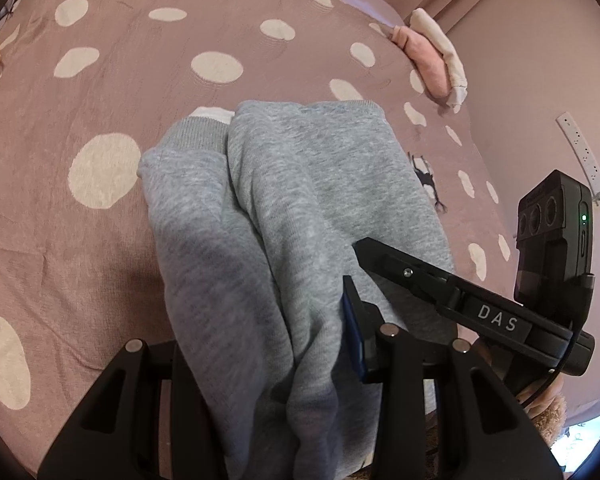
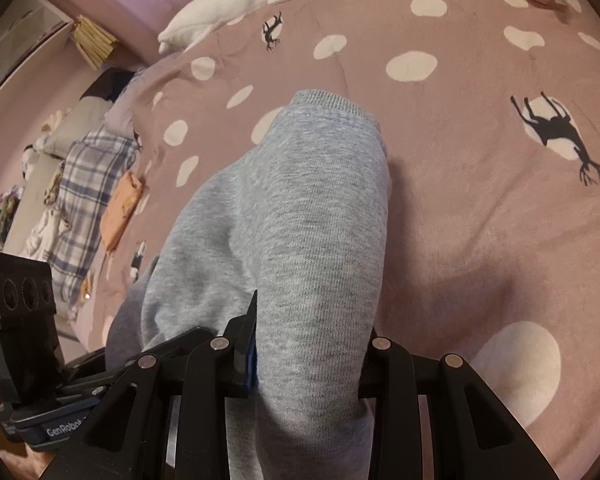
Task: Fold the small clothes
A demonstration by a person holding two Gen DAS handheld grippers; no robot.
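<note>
A small grey sweatshirt garment (image 1: 284, 216) hangs from both grippers over a pink spotted bedspread (image 1: 100, 80), its ribbed cuffs at the far end. My left gripper (image 1: 276, 344) is shut on the near edge of the grey cloth; only its right finger (image 1: 358, 332) shows, the other is under the cloth. My right gripper (image 2: 308, 344) is shut on the same grey garment (image 2: 300, 208), which drapes over its fingers toward the bedspread (image 2: 480, 180). The right gripper also shows in the left wrist view (image 1: 440, 284), close beside the left one.
Folded pink and white clothes (image 1: 432, 56) lie at the far right edge of the bed. A plaid cloth (image 2: 88, 184) and an orange garment (image 2: 122, 208) lie at the bed's left. A white pillow (image 2: 236, 4) lies at the back. A power strip (image 1: 584, 156) is on the wall.
</note>
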